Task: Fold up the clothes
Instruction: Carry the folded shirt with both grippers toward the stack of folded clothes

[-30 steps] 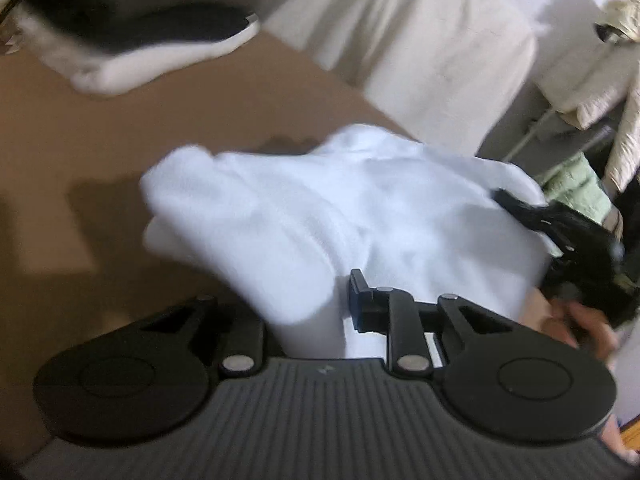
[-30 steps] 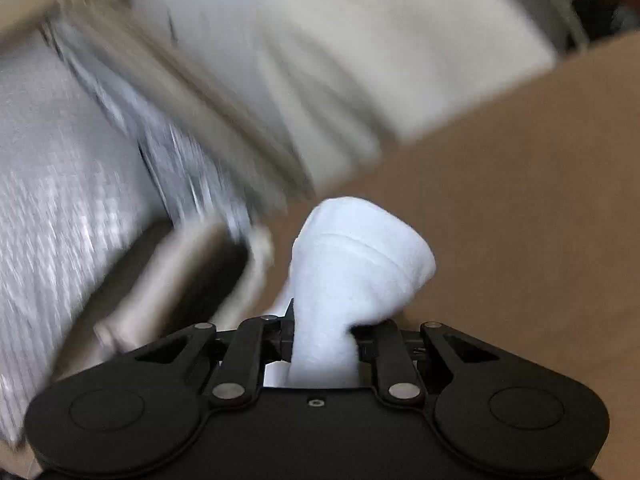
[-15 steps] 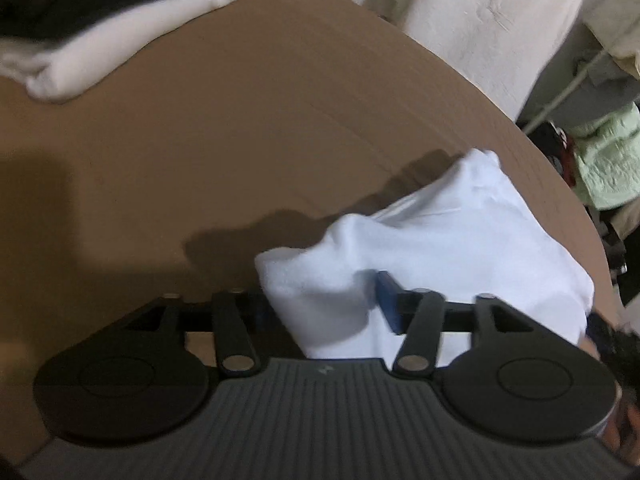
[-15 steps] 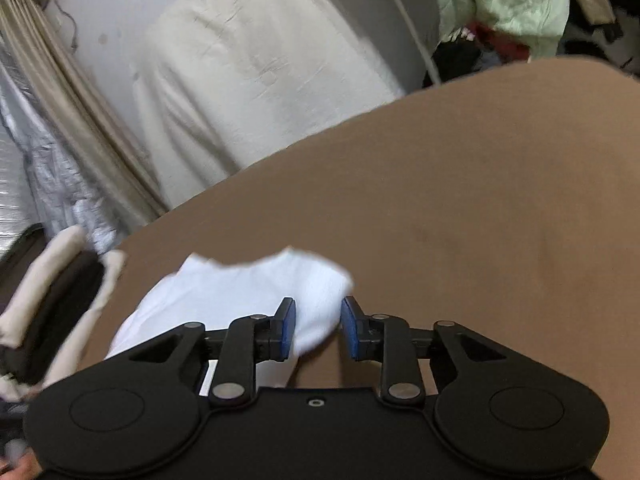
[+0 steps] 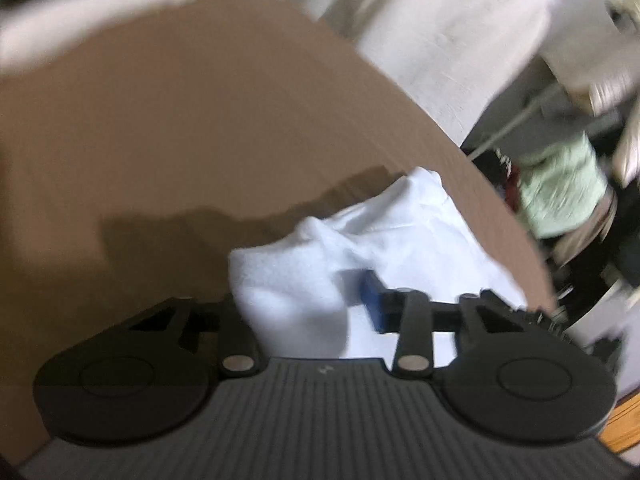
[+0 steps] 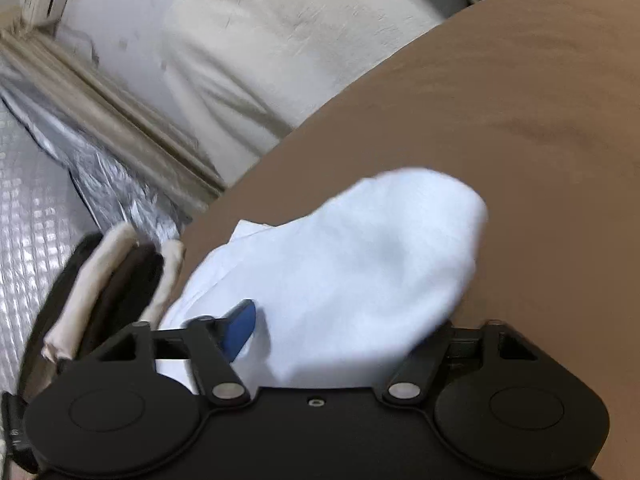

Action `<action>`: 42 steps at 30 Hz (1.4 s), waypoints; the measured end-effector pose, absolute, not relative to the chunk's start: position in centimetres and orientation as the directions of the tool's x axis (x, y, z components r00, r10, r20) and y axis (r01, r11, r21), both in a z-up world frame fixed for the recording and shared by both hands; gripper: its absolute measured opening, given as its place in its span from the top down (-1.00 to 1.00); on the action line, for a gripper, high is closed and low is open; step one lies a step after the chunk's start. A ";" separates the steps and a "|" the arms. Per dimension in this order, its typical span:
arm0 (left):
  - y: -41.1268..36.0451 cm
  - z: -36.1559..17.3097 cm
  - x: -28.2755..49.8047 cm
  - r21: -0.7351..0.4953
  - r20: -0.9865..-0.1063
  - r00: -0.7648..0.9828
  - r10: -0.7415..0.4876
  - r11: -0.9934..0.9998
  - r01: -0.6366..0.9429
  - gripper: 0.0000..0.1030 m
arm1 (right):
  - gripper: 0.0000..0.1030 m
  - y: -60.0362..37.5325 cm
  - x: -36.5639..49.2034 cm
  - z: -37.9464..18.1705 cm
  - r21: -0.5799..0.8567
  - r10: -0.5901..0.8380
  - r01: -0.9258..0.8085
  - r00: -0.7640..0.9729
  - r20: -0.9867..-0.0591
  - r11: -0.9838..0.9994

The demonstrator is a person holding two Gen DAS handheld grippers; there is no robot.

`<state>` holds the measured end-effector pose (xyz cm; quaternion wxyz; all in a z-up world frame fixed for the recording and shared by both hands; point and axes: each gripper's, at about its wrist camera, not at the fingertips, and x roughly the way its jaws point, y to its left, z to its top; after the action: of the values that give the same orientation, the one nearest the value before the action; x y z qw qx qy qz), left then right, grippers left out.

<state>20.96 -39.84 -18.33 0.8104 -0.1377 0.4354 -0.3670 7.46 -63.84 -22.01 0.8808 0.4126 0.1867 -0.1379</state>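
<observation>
Left wrist view: one white garment (image 5: 400,248) lay bunched on the brown table (image 5: 200,120), near its right edge. My left gripper (image 5: 304,304) had its jaws spread wide, cloth bulging up between them, not pinched. One blurred pile of folded clothes (image 5: 80,24) sat at the far left.

Right wrist view: same single garment (image 6: 360,264) on the table (image 6: 520,100). My right gripper (image 6: 340,332) was also spread apart, over the cloth. One folded stack (image 6: 116,280) sat just left of it, cream and dark layers.
</observation>
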 end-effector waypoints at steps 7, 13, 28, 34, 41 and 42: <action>-40.8 -12.8 15.9 -0.269 -0.548 0.484 -0.682 0.692 0.669 0.65 | 0.59 -60.9 6.5 -15.0 0.497 -0.135 0.339 0.906 -0.400 0.799; -39.0 -9.1 14.4 -0.246 -0.501 0.522 -0.690 0.692 0.679 0.65 | 0.59 -57.6 6.0 -9.7 0.329 -0.222 0.349 0.904 -0.366 0.878; -24.8 7.5 20.2 -0.214 -0.304 0.827 -0.474 0.880 0.425 0.65 | 0.62 -48.3 19.1 6.3 0.111 -0.068 0.121 0.917 -0.394 0.986; -14.2 9.8 26.2 -0.441 -0.114 0.904 -0.412 0.837 0.325 0.65 | 0.64 -46.5 34.0 11.9 0.213 0.167 -0.090 0.911 -0.378 0.973; -8.5 6.4 33.7 -0.515 -0.126 0.959 -0.255 0.843 0.157 0.60 | 0.66 -41.9 47.1 11.4 0.223 0.338 -0.271 0.867 -0.366 0.936; -8.6 5.7 34.7 -0.529 -0.134 0.965 -0.225 0.839 0.123 0.55 | 0.66 -41.1 48.6 11.3 0.190 0.332 -0.279 0.869 -0.367 0.941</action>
<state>34.66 -8.59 5.67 0.9542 -0.2682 0.0956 -0.0913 48.64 -41.11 11.34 0.9645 0.0656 0.2008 0.1583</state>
